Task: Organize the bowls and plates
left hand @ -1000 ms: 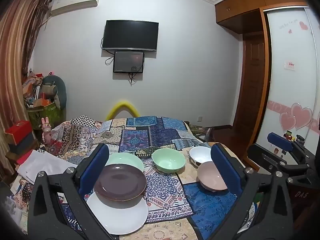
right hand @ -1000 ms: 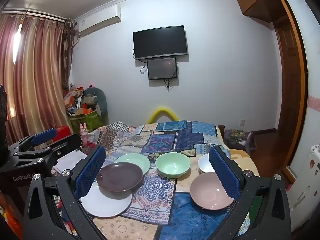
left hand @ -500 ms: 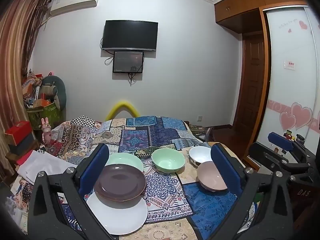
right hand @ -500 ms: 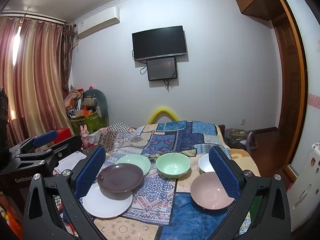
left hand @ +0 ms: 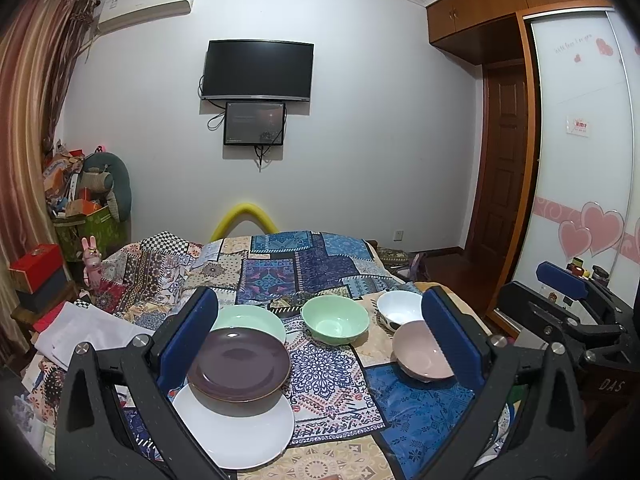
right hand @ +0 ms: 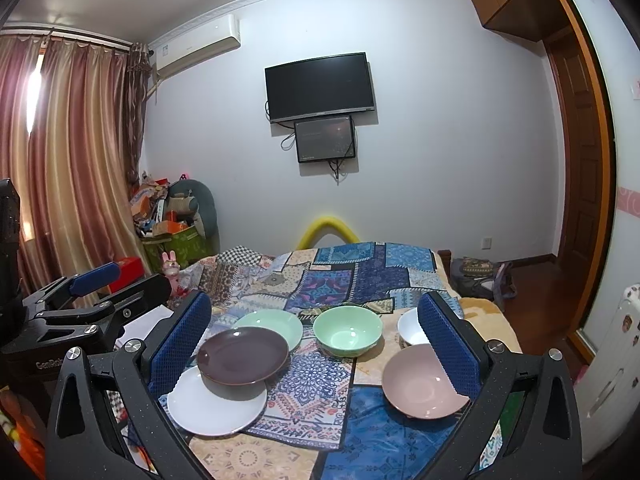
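On a patchwork cloth lie a white plate (left hand: pixel 236 432), a brown plate (left hand: pixel 239 363) overlapping it, and a green plate (left hand: pixel 248 319) behind. To their right stand a green bowl (left hand: pixel 335 319), a white bowl (left hand: pixel 398 312) and a pink bowl (left hand: pixel 420 354). The same dishes show in the right wrist view: white plate (right hand: pixel 216 406), brown plate (right hand: pixel 242 355), green plate (right hand: pixel 270 326), green bowl (right hand: pixel 347 330), white bowl (right hand: pixel 412 330), pink bowl (right hand: pixel 422 384). My left gripper (left hand: pixel 320 344) and right gripper (right hand: pixel 314 344) are open and empty, held above the near edge.
The cloth covers a bed-like surface (left hand: pixel 304 264) reaching back toward the wall. A cluttered pile (left hand: pixel 84 200) and curtains stand at the left, a wardrobe (left hand: pixel 580 160) and door at the right. A yellow foam arc (left hand: pixel 244 220) sits behind the bed.
Both grippers have drifted very slightly; the dishes have not moved.
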`<state>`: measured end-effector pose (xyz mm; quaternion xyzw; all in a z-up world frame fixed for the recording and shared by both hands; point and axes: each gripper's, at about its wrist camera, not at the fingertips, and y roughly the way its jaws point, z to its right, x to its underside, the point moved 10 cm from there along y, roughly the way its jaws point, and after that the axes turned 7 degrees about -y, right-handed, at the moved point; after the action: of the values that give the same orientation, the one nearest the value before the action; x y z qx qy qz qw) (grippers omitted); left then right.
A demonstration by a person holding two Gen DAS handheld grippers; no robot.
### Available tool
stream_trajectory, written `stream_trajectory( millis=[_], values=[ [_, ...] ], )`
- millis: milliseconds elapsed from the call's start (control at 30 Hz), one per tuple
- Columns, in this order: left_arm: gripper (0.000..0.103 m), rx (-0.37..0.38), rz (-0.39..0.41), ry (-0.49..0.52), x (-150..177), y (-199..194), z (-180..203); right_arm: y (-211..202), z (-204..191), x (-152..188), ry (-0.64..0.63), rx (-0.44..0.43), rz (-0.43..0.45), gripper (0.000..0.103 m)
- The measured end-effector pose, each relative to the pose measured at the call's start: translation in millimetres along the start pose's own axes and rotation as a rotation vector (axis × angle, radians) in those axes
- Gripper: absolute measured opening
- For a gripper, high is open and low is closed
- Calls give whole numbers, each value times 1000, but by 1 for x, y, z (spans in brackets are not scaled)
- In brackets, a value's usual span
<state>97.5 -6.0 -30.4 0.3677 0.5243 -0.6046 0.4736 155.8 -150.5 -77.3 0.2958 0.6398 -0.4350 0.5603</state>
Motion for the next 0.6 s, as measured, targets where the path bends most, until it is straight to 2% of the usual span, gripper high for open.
stream_trajectory(
  millis=[600],
  values=[
    [103, -3, 3, 6, 1, -1, 4, -1, -1, -2, 10, -4, 2, 103]
  ],
)
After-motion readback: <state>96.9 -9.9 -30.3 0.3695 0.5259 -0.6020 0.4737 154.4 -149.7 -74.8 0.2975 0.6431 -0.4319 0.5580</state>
